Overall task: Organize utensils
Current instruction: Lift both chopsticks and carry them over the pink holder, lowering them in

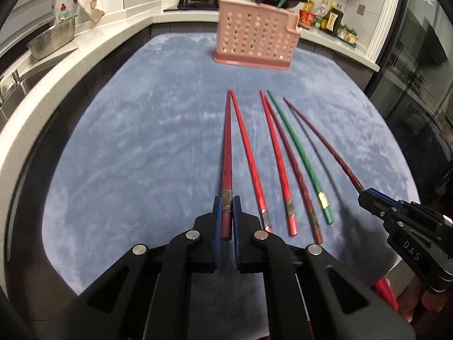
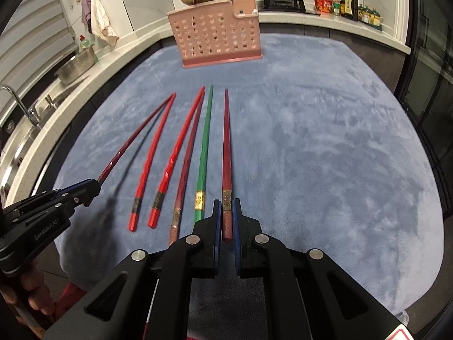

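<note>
Left tongs (image 1: pixel 227 206): clamped on the thick end of a dark red chopstick (image 1: pixel 227 153); its tip points to 12 o'clock, toward the holder.
Right tongs (image 2: pixel 226 208): clamped the same way on a second dark red chopstick (image 2: pixel 226 153); its shaft appears raised off the cloth.
Loose chopsticks: four lie on the blue cloth (image 1: pixel 127 141) over the desk, between the two held ones: two red, one dark red, one green chopstick (image 1: pixel 294 153).
Holder: the pink perforated utensil holder (image 1: pixel 254 36) stands at 12 o'clock on the far edge of the cloth, with two chopsticks already in it.
Risk, pivot: each stick is pinched only near its end, so I judge the long free shaft could swing or slip between the pads on a quick lift.
Risk, collision: two long sticks heading for one holder could cross or knock it.
Risk, aim: a tip could catch the holder's rim.
Left view only: the right tongs' stick seen from the side, at 3 o'clock.
Right view only: a hand (image 2: pixel 34 291) gripping the left handle at 8 o'clock, and the faucet.
</note>
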The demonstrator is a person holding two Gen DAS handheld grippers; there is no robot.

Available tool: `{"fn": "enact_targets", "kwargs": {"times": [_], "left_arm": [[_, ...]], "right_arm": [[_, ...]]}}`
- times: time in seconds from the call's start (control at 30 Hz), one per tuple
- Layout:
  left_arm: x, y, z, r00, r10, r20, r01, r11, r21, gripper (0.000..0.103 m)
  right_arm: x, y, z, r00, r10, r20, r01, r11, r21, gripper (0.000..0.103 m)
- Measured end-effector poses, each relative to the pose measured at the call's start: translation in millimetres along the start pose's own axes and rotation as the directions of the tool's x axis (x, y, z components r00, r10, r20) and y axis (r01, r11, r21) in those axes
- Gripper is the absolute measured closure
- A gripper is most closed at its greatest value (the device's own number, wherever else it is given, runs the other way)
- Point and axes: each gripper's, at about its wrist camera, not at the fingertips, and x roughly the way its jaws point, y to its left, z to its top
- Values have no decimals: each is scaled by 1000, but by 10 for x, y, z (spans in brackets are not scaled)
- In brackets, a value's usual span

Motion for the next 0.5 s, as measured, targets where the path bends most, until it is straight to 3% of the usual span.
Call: {"fn": "enact_targets", "kwargs": {"times": [0.5], "left_arm": [[-564, 107, 701, 986, 12, 166, -10, 1000, -12, 96]], "right_arm": [[-607, -144, 646, 984, -17, 179, 8, 999, 51, 96]]}}
